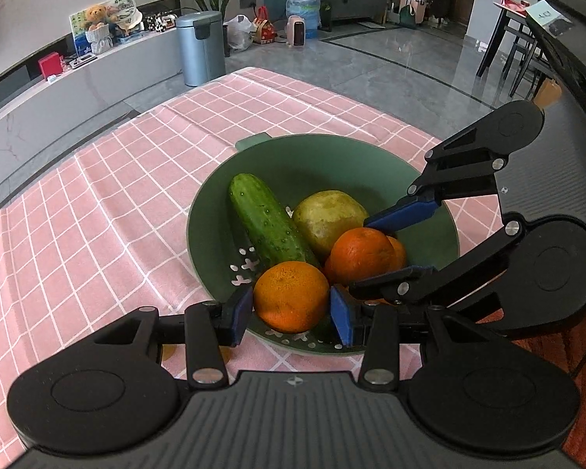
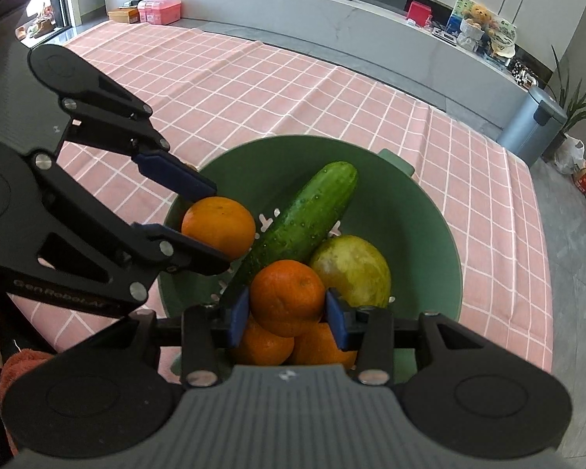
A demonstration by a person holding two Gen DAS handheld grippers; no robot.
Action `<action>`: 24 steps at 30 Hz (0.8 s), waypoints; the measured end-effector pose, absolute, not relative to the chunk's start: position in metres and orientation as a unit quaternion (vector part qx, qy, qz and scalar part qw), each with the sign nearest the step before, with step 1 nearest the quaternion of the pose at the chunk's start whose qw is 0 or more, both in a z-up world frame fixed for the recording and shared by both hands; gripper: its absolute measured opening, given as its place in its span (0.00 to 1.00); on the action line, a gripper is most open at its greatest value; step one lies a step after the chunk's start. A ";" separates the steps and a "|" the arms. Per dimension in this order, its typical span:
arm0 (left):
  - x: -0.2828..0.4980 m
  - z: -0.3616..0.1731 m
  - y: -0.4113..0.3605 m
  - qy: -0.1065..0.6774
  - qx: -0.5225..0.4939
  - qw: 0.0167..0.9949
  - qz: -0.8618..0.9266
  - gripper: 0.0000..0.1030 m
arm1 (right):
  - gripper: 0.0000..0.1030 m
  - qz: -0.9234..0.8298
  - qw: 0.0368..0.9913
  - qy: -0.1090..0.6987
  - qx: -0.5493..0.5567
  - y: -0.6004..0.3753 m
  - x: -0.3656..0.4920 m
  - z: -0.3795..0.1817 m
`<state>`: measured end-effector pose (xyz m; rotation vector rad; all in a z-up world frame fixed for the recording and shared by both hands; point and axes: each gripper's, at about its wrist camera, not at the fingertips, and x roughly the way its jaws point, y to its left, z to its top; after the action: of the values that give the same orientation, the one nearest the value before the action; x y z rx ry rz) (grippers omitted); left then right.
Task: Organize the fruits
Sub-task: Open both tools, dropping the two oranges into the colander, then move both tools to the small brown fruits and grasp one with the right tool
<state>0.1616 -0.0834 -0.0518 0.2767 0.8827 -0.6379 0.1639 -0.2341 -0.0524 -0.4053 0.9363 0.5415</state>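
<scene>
While both tongs are reaching down into the green bowl (image 1: 312,156), the step in hand looks like picking oranges out of it.

From the left wrist view, the left tongs (image 1: 291,314) are sitting around the near orange (image 1: 291,297). The blue pads (image 1: 240,314) are right beside its two sides, and it is hard to say if they are squeezing it or just touching. The jaws are standing at a narrow-to-middle gap. The right tongs (image 1: 390,246) are coming in from the right, around another orange (image 1: 361,254). A cucumber (image 1: 269,222) and a yellow-green fruit (image 1: 328,219) are lying behind the oranges. The bowl is resting on a pink checked cloth (image 1: 97,215) over the worktop.

From the right wrist view, the right tongs (image 2: 287,312) are holding the top orange (image 2: 287,297), with a blue pad pressing on each side. More oranges (image 2: 261,346) are lying under it, partly hidden by the tongs. The left tongs (image 2: 211,226) are showing on the left, with the far orange (image 2: 218,226) between the jaws.

Next, each hand probably needs to grip firmly and lift straight up, so nothing rolls and the cucumber is not bumped.

No place for sorted fruit is showing in either view. The bottom of the bowl is mostly covered. How many oranges are lying at the bottom is hard to count. The person's hands are not showing at all.
</scene>
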 end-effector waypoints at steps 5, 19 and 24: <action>0.159 -0.048 -0.082 0.413 0.130 0.850 -0.302 0.56 | 0.38 0.254 0.836 0.442 -0.205 -0.232 0.162 -0.050; 0.142 -0.012 -0.057 0.377 0.104 0.871 -0.297 0.62 | 0.48 0.231 0.857 0.406 -0.218 -0.228 0.153 -0.017; 0.136 -0.003 -0.040 0.367 0.103 0.879 -0.287 0.62 | 0.48 0.238 0.870 0.383 -0.200 -0.219 0.146 -0.006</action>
<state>0.1355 -0.0398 -0.0034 0.2144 0.7644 -0.5988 0.1459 -0.2193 -0.0065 -0.4176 0.8021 0.4984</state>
